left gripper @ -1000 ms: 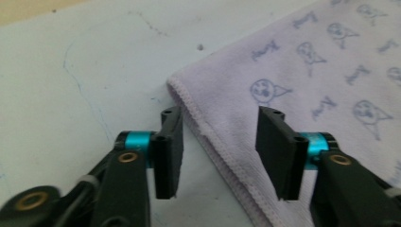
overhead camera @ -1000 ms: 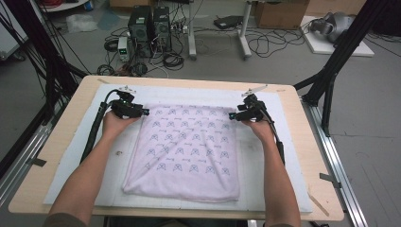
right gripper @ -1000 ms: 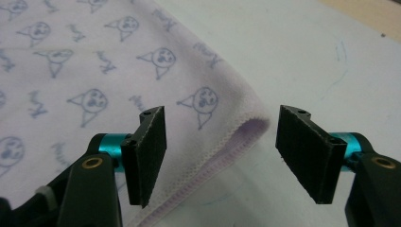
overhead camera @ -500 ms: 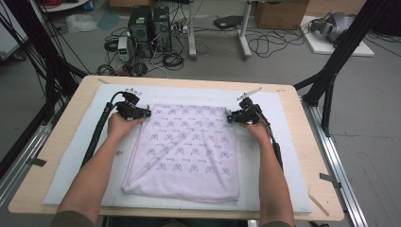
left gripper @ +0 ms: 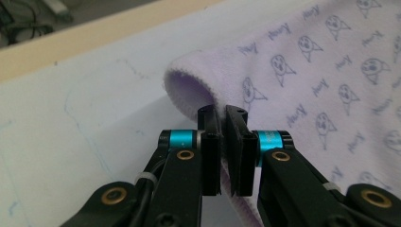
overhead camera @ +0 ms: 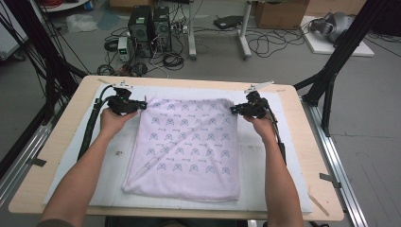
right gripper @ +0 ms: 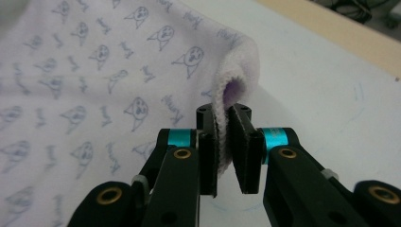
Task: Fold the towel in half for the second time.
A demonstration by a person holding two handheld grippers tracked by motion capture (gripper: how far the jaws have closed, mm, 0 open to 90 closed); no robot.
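A pale lilac towel (overhead camera: 187,146) printed with small cat faces lies folded on the white mat (overhead camera: 279,184). My left gripper (overhead camera: 142,106) pinches the towel's far left corner (left gripper: 189,85), its jaws having just closed on the fabric edge. My right gripper (overhead camera: 232,109) is shut on the far right corner (right gripper: 236,71), its jaws also just closed. In both gripper views the pinched corners curl up off the mat. The left gripper (left gripper: 222,113) and right gripper (right gripper: 222,113) each have cloth squeezed between the pads.
The mat covers a wooden table (overhead camera: 307,123) with black frame posts (overhead camera: 338,61) at both far corners. Computers (overhead camera: 149,21), cables and boxes sit on the floor beyond the far edge. Bare mat lies left and right of the towel.
Both grippers have closed on the towel's far corners and risen slightly, lifting those corners off the mat. The hands have moved a little toward the far edge.
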